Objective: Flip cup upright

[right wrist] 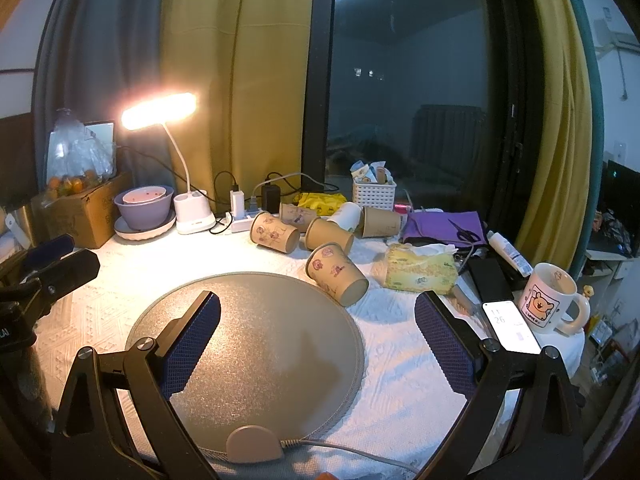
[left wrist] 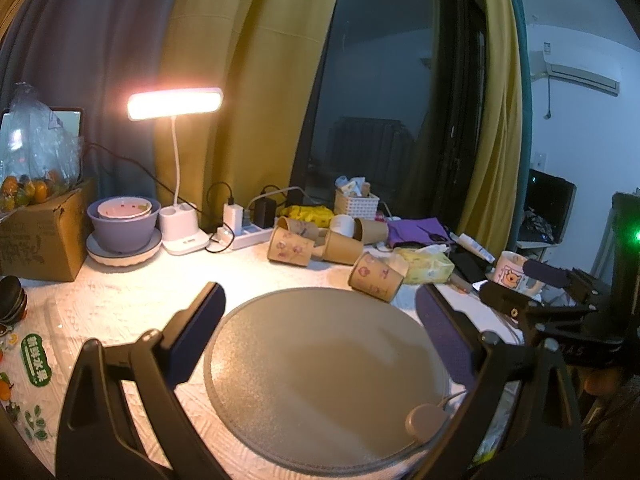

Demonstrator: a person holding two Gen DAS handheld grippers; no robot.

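Note:
Several brown paper cups lie on their sides on the white tablecloth. The nearest cup [right wrist: 336, 277] lies at the far edge of the round grey mat [right wrist: 256, 344], mouth toward the front right; it also shows in the left wrist view [left wrist: 376, 277]. More cups [right wrist: 276, 233] lie in a cluster behind it. My right gripper [right wrist: 316, 344] is open and empty over the mat, short of the nearest cup. My left gripper [left wrist: 320, 344] is open and empty above the mat [left wrist: 320, 384]. The right gripper [left wrist: 532, 284] shows at the right edge of the left wrist view.
A lit desk lamp [right wrist: 160, 112], purple bowls [right wrist: 146, 208] and a cardboard box [right wrist: 80, 212] stand at the back left. A power strip [right wrist: 244, 220], white basket [right wrist: 374, 194], tissue pack [right wrist: 420, 268], phone [right wrist: 510, 326] and cartoon mug [right wrist: 550, 298] lie back and right.

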